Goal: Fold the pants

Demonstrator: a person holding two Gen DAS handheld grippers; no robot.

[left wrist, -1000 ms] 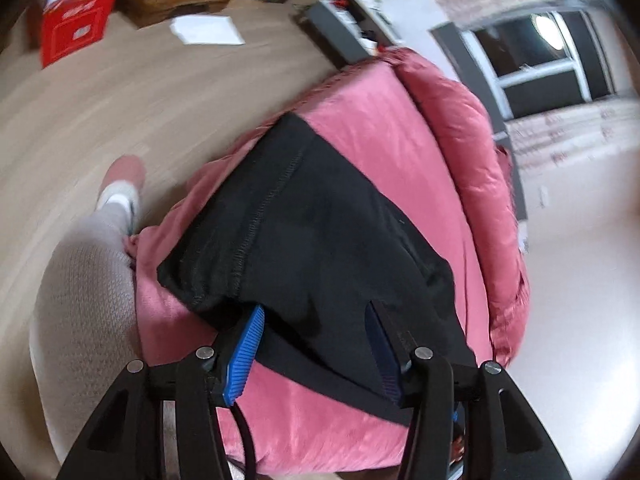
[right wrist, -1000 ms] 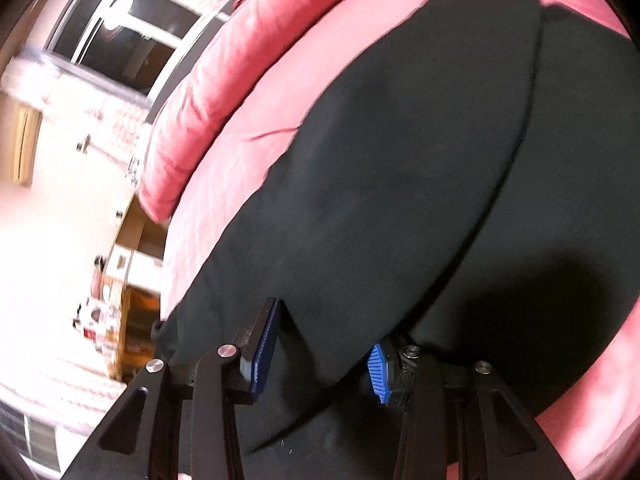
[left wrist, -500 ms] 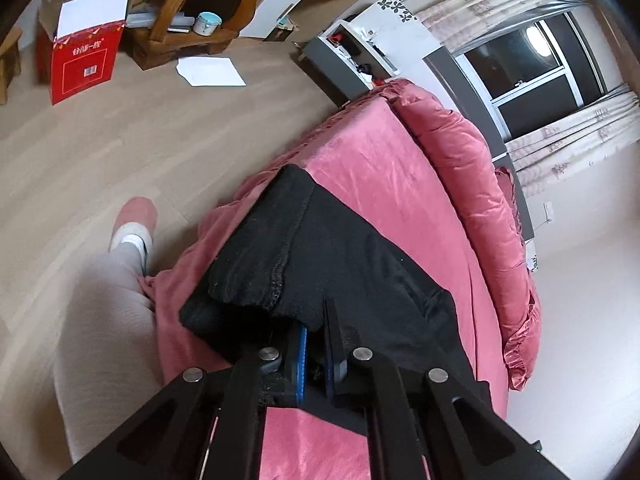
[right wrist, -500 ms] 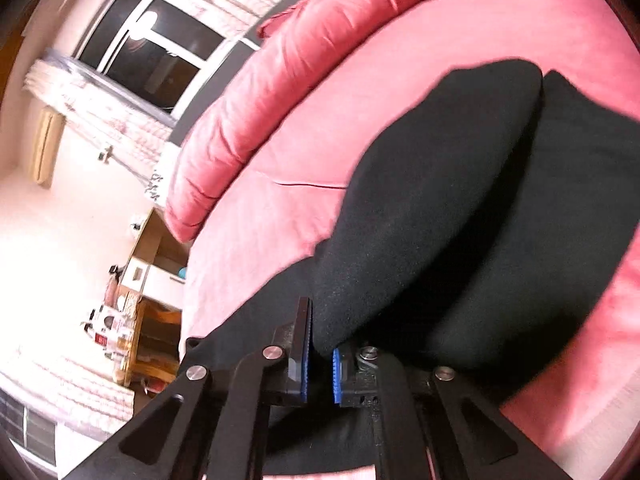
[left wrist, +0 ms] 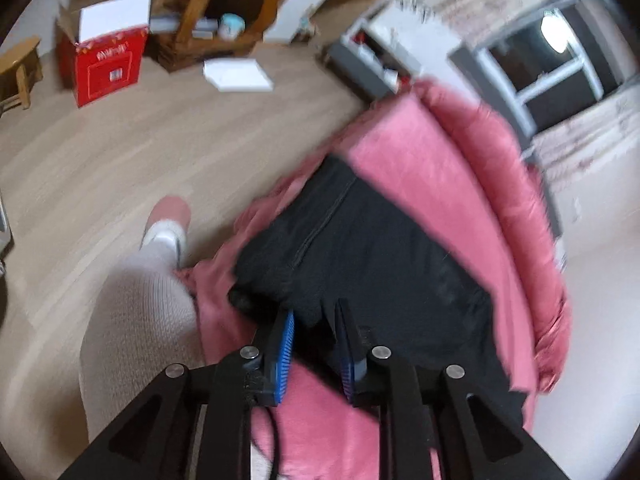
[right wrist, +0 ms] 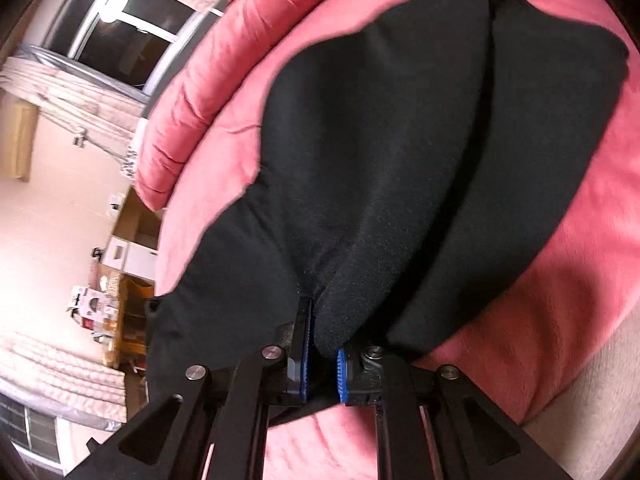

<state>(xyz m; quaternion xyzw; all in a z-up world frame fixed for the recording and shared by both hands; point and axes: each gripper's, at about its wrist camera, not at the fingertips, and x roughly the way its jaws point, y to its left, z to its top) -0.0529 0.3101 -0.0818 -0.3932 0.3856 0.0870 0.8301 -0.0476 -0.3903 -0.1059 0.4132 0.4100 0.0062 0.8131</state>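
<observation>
The red box [left wrist: 106, 66] standing on the wooden floor [left wrist: 120, 152] is carrying a white label and pale markings, but blur is keeping all of it unreadable; no other writing is showing in either view.

The left hand-held gripper [left wrist: 316, 344] is pointing steeply down over the near edge of the bed [left wrist: 420, 168], beside the person's leg [left wrist: 136, 304] in pale knit trousers. Its jaws are opening, standing a little apart, with a bunched edge of the black pants [left wrist: 376, 256] lying between the blue pads [left wrist: 285, 354]; the pads are not visibly pressing on the cloth.

The right hand-held gripper [right wrist: 322, 360] is likewise angling down toward the bed [right wrist: 560, 300]. Its jaws are opening slightly, yet a thick fold of the pants [right wrist: 380, 160] is sitting wedged between the blue pads [right wrist: 341, 374], filling the narrow gap.

The pants are lying spread across the pink bedcover, one layer lapping over another, with the pink duvet [right wrist: 224, 80] rolled along the far side.
</observation>
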